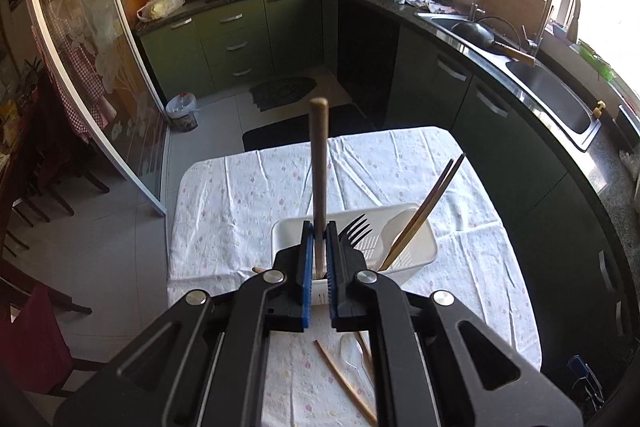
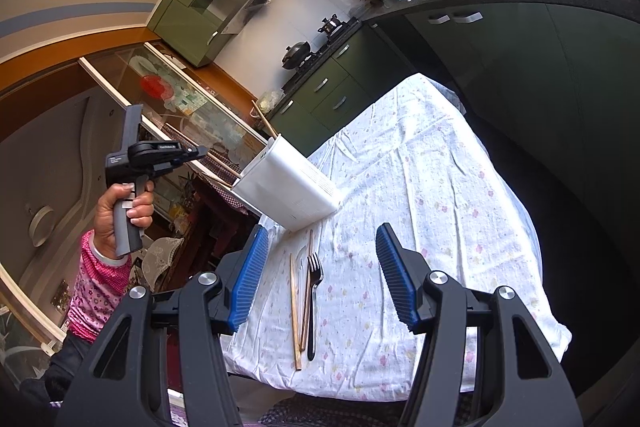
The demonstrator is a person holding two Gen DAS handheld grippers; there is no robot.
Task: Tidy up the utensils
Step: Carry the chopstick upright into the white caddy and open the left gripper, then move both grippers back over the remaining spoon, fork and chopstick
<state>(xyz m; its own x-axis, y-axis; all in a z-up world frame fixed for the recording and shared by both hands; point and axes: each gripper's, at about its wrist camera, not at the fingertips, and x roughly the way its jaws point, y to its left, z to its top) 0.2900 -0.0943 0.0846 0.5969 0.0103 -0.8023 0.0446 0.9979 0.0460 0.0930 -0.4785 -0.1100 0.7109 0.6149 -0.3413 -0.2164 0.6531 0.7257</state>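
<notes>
Above a cloth-covered table (image 1: pixel 240 195), the left gripper (image 1: pixel 319 259) clamped a wooden-handled utensil (image 1: pixel 319 163) upright over the white holder (image 1: pixel 424 239), which already held a black fork (image 1: pixel 354 227) and chopsticks (image 1: pixel 424 211). Nearer, the right gripper (image 2: pixel 318 277) hung with jaws wide and empty over a fork (image 2: pixel 313 303) and loose chopsticks (image 2: pixel 296 319). Which compartment lay beneath was hard to tell; lowering the utensil straight, clear of the fork's tines, looked wise before release.

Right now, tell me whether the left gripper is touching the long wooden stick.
Touching. The left wrist view shows the left gripper with both blue pads shut on the long wooden stick, no gap either side.
</notes>
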